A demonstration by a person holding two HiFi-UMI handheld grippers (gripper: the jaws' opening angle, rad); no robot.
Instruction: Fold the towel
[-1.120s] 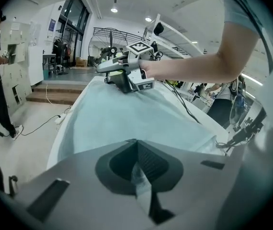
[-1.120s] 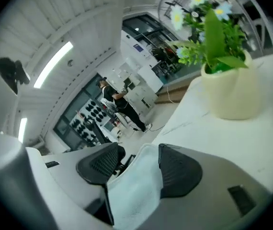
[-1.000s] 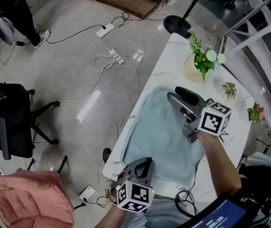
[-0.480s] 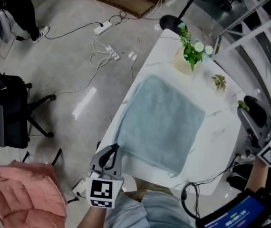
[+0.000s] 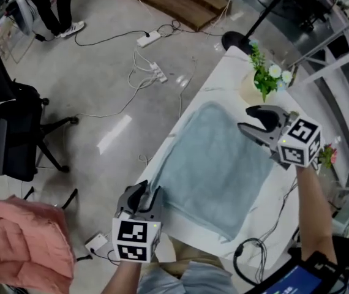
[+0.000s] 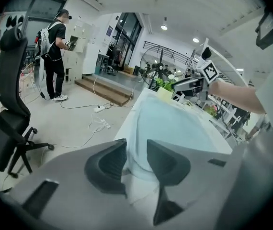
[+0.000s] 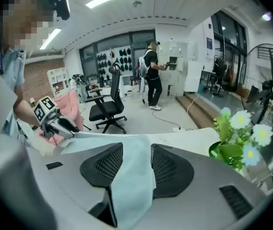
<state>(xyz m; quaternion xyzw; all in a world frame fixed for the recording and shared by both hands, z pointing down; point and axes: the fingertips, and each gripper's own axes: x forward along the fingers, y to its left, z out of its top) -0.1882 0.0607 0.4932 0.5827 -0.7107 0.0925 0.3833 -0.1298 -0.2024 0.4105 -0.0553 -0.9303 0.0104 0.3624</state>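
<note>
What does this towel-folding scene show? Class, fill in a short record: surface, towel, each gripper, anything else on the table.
Surface: white table
Cloth: pale blue towel, spread flat, not yet folded
Left: left gripper at the towel's near left corner; jaws have just been opening, now apart, towel showing between them, not pinched
Right: right gripper at the far right corner; jaws have just been closing partway, apart, cloth between them
Other: potted flowers at the far end
</note>
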